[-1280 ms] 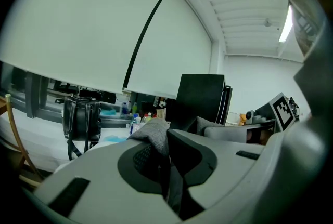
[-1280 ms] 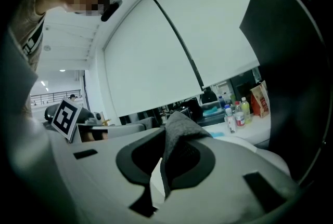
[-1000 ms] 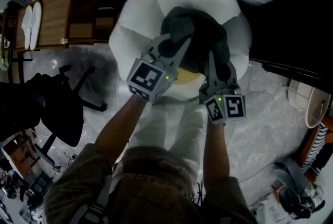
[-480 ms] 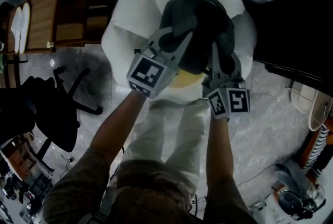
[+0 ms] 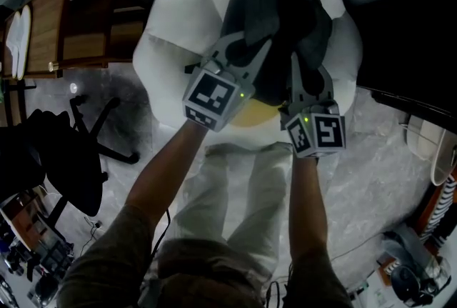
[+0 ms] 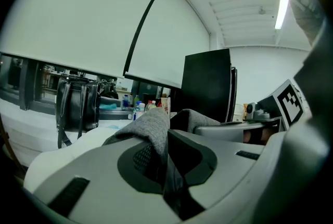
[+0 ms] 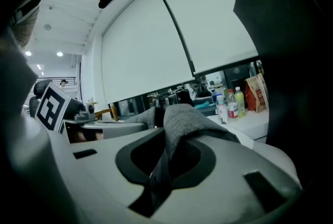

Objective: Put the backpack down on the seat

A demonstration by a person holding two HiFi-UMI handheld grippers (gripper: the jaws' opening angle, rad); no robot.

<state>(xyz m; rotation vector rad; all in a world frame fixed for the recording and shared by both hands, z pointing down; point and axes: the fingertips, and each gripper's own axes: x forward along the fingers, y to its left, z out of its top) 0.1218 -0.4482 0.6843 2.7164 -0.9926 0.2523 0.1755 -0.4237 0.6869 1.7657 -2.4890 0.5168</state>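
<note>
A dark grey backpack (image 5: pixel 282 28) lies over the white beanbag seat (image 5: pixel 178 35) in the head view. My left gripper (image 5: pixel 251 42) is shut on a fold of the backpack's grey fabric (image 6: pixel 151 132) on its left side. The right gripper (image 5: pixel 300 63) is shut on another grey fold (image 7: pixel 179 121) on the backpack's right side. Both grippers hold the pack from its near edge, side by side. A yellowish patch (image 5: pixel 253 113) shows under the pack's near edge.
A wooden chair (image 5: pixel 64 28) stands left of the seat, and a black office chair (image 5: pixel 64 156) is at the lower left. A counter with bottles (image 7: pixel 231 103) and a black bag (image 6: pixel 78 106) lies beyond the seat. The person's legs (image 5: pixel 235 206) stand just before it.
Both grippers have carried the backpack a little farther onto the beanbag seat, and the pack now covers more of its upper middle. The grips are unchanged.
</note>
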